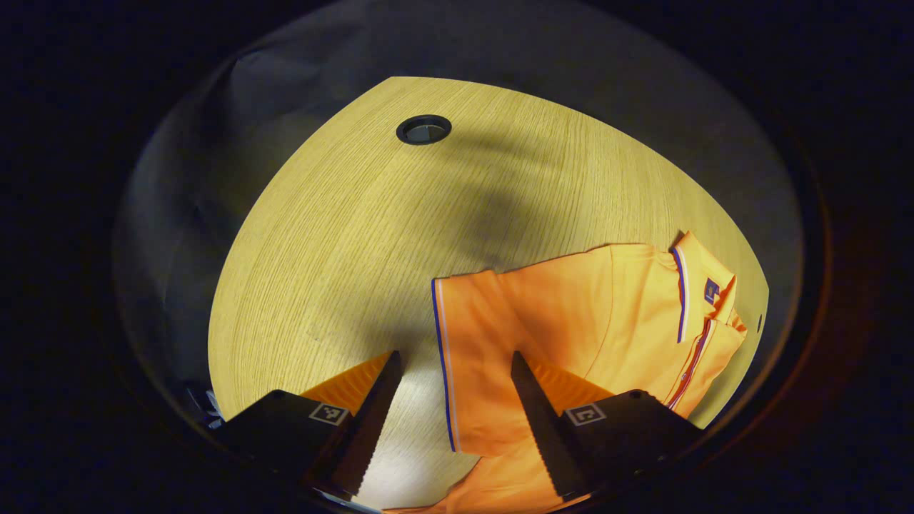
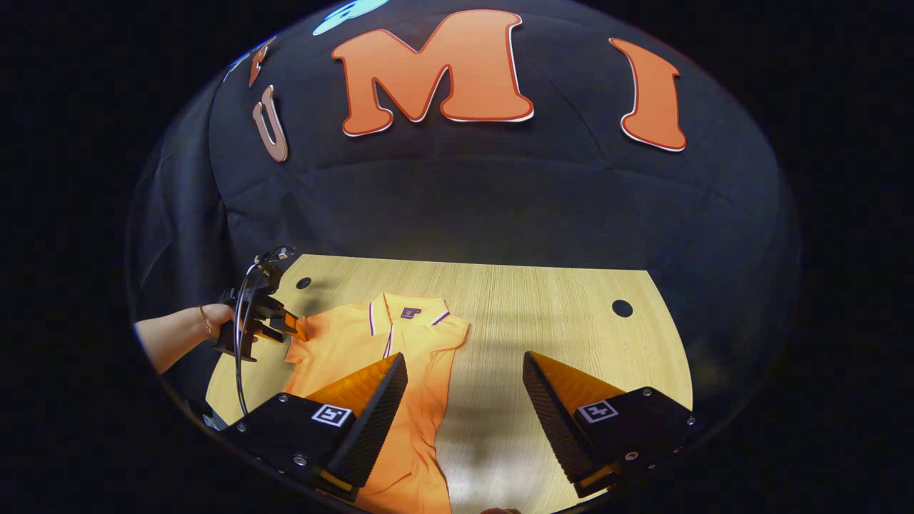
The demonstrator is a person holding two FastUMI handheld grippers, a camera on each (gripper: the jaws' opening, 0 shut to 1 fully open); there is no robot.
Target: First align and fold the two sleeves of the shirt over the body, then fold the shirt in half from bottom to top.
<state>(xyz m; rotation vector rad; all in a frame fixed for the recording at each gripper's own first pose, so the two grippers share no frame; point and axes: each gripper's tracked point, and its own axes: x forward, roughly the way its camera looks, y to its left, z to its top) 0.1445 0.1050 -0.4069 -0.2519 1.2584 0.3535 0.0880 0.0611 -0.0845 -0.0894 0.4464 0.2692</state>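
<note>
Wooden table [image 2: 571,300], pale grain running front to back, backed by the booth's black cloth wall [image 2: 500,200]. Two round cable holes pierce the top near its far edge: one toward the far left corner [image 2: 303,283], one toward the far right corner [image 2: 622,308]. In the left gripper view a hole with a dark ring [image 1: 423,129] lies well beyond the garment.

Orange polo shirt [image 2: 385,357], lying flat on the left half of the table, collar [image 2: 407,312] toward the far edge, body running to the near edge. Collar and sleeve cuffs carry dark and white trim. In the right gripper view the shirt's right side looks narrow and straight-edged, as if that sleeve lay folded over the body; this cannot be told for certain. In the left gripper view the left sleeve [image 1: 485,357] lies spread on the wood, its trimmed cuff edge between the fingers.

Left gripper [image 1: 453,421], jaws wide apart, holding nothing, poised over the left sleeve; whether its fingers touch cloth cannot be told. In the right gripper view it appears at the table's left edge [image 2: 285,325], held by a hand [image 2: 218,318] with a bracelet at the wrist.

Right gripper [image 2: 464,414], jaws wide apart, holding nothing, above bare wood just beside the shirt's right edge, near the front edge.
</note>
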